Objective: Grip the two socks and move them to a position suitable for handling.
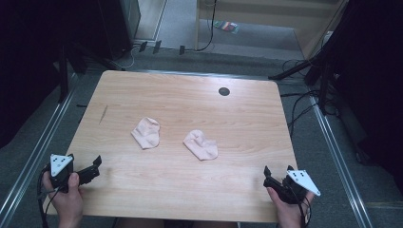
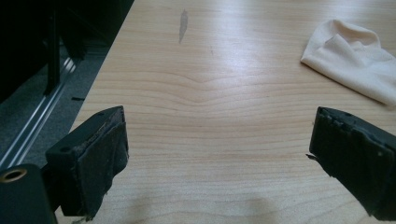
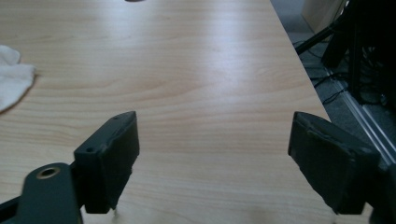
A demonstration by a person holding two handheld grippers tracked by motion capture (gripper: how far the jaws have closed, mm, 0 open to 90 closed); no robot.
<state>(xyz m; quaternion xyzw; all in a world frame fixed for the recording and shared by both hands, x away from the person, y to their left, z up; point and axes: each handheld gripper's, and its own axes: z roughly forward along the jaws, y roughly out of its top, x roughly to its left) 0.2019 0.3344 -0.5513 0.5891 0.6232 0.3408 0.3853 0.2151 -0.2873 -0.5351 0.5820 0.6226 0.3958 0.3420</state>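
Both claws wide open, empty: left claw (image 1: 90,172) at 7 o'clock, right claw (image 1: 277,176) at 5. Left sock (image 1: 147,132), right sock (image 1: 201,144) mid-bench (image 1: 157,190), each nearer its own-side claw

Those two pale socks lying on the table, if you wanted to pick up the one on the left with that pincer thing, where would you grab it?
Probably at the near end of the left sock, with the left gripper coming from the near-left. The sock lies flat and rumpled; its raised folds give the open jaws something to pinch, and bare table lies between it and the gripper.
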